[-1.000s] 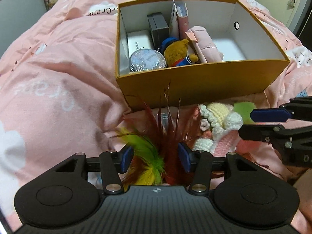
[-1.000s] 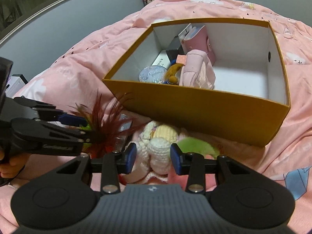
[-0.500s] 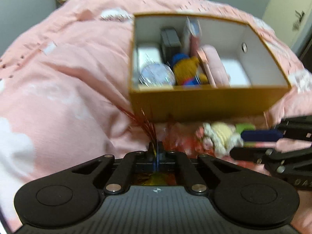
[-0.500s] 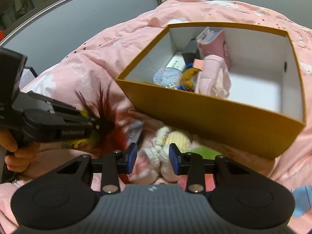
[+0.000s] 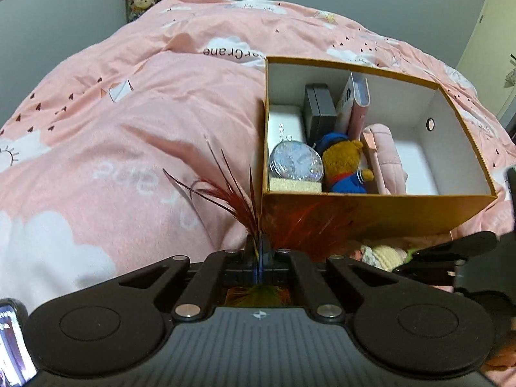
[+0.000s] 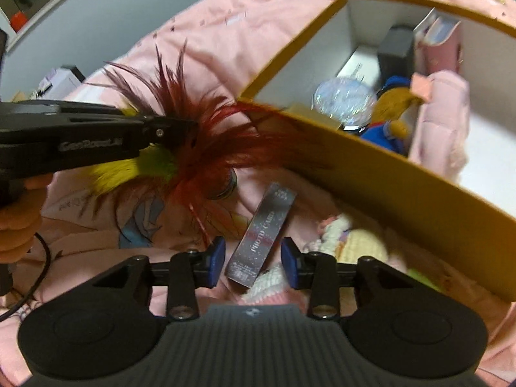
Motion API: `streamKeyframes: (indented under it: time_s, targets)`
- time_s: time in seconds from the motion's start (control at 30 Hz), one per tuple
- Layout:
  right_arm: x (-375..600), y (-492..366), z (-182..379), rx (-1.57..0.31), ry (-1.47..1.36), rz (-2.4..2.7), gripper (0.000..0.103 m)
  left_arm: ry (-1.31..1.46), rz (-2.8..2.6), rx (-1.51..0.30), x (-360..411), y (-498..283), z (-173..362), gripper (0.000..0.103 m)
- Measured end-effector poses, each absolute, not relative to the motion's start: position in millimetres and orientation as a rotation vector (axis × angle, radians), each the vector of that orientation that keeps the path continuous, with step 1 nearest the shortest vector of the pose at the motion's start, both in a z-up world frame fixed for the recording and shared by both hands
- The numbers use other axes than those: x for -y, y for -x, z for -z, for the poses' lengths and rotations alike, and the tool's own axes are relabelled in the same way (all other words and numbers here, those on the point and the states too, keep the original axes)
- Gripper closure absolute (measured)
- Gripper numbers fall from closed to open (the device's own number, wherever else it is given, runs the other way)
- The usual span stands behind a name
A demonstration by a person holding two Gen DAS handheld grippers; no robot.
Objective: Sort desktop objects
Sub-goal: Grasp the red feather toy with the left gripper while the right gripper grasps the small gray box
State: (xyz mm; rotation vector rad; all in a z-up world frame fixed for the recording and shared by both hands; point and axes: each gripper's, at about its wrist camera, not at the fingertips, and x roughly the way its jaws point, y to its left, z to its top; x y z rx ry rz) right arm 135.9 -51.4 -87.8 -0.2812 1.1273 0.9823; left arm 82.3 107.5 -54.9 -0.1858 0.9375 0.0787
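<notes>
Left tongs (image 5: 259, 251) clenched on a feather toy (image 6: 206, 142), held clear of the bed just beside the near left corner of the yellow box (image 5: 371, 213); in the right wrist view its red plumes fan toward the box and brush its outer wall, while the yellow-green tuft trails back under the tongs, so the toy's long axis runs roughly level, along the fingers. Right tongs (image 6: 252, 259) released, jaws opening, poised over a photo card box (image 6: 261, 235) that lies flat on the pink bedcover (image 5: 129, 148) between the blue pads (image 6: 216, 254), neither pad touching it; its long axis runs away from the camera, tilted toward the yellow box. A crocheted toy (image 6: 354, 242) lies just right of it, against the box's front wall. The yellow box is open-topped: its left half holds a bear toy (image 5: 343, 167), a round tin (image 5: 295, 161) and upright cases, its right half is bare floor. Left of the box the bedcover lies open.
</notes>
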Motion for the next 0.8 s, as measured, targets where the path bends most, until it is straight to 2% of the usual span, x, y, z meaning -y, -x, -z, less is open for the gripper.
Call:
streamKeyframes:
  time_s: [0.1,0.23,0.33,0.57,0.8]
  targets:
    - [42.5,-138.9,95.9,-1.153,0.311,-0.980,0.060,0.194,-0.069,-0.948,-105.6,-78.2,58.2,0.102]
    - [30.2,-132.5,102.2,-1.143,0.381,-1.005,0.052,0.196,-0.057,-0.960,-101.4,-76.3,63.3,0.102]
    - [19.3,-125.6,108.8,-1.125,0.454,-1.006,0.051,0.194,-0.047,-0.962,-98.6,-75.8,64.8,0.102]
    - [27.4,-121.1,104.5,-1.111,0.428,-1.003,0.071,0.202,-0.043,-0.944,-98.8,-71.8,62.1,0.102]
    - [62.2,-123.6,74.4,-1.058,0.280,-0.998,0.077,0.209,-0.029,-0.920,-96.1,-68.3,55.5,0.102]
